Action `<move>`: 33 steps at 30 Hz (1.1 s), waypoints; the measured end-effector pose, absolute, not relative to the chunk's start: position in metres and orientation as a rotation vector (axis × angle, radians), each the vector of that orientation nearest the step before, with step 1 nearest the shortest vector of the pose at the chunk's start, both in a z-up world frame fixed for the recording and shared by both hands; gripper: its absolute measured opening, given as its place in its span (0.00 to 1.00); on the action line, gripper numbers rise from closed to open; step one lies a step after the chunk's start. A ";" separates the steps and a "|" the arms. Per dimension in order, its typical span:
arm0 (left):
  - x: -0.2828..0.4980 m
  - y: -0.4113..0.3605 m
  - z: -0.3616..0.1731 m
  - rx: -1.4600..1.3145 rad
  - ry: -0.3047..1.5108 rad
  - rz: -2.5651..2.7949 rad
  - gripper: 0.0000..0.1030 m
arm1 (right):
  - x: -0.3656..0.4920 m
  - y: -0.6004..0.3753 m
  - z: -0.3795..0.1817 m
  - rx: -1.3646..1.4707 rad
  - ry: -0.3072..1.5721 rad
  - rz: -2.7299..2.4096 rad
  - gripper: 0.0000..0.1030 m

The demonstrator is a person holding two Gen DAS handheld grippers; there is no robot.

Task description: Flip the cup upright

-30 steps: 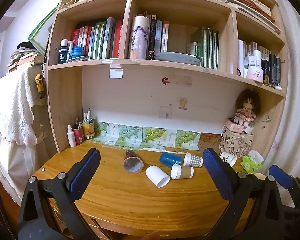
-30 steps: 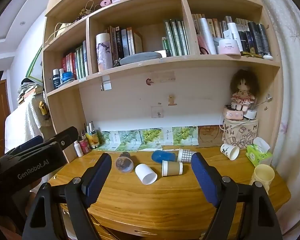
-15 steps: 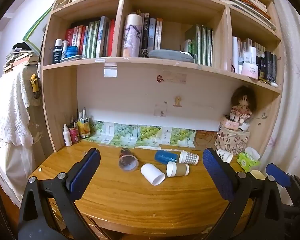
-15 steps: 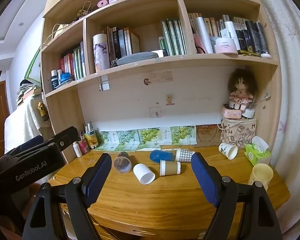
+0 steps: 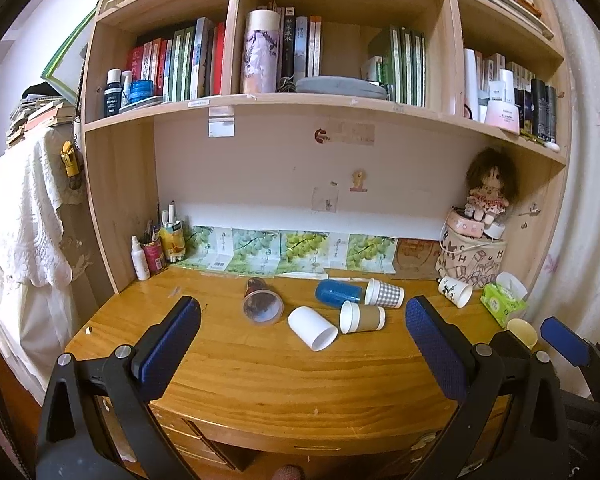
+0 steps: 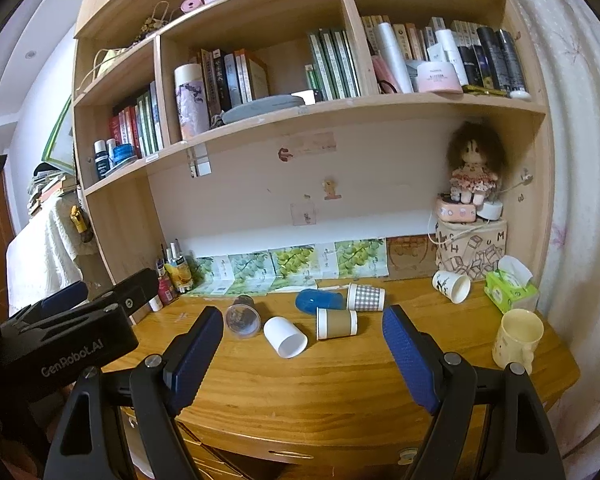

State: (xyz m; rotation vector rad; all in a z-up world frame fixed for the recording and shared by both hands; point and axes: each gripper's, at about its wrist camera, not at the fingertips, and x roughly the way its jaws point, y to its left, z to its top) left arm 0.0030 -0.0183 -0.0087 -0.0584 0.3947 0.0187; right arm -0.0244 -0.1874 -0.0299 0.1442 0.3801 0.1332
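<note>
Several cups lie on their sides on the wooden desk (image 5: pixel 260 376): a clear plastic cup (image 5: pixel 261 304), a white cup (image 5: pixel 313 327), a brown paper cup (image 5: pixel 362 317), a blue cup (image 5: pixel 338 291), a checked cup (image 5: pixel 384 293) and a white printed cup (image 5: pixel 455 290). The same ones show in the right wrist view: clear (image 6: pixel 242 318), white (image 6: pixel 285 337), brown (image 6: pixel 336 323), blue (image 6: pixel 319 301), checked (image 6: pixel 365 297), printed (image 6: pixel 451 286). My left gripper (image 5: pixel 300 332) and right gripper (image 6: pixel 302 340) are both open and empty, held back from the desk's front edge.
A cream mug (image 6: pixel 518 339) stands upright at the desk's right end beside a green tissue pack (image 6: pixel 510 290). A printed box with a doll (image 5: pixel 470 256) stands at the back right, bottles and pens (image 5: pixel 156 246) at the back left. Bookshelves rise above.
Both views have shifted slightly: the cups sit a little lower and left in the left view. Neither gripper has changed its opening, and no cup has moved.
</note>
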 end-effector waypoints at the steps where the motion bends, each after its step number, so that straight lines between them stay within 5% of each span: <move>1: 0.004 -0.017 -0.009 -0.061 0.398 0.017 0.99 | -0.023 -0.188 -0.031 0.146 0.390 0.131 0.80; 33: 0.181 -0.034 -0.029 0.019 0.575 -0.178 0.99 | 0.157 -0.214 -0.068 0.287 0.652 0.141 0.80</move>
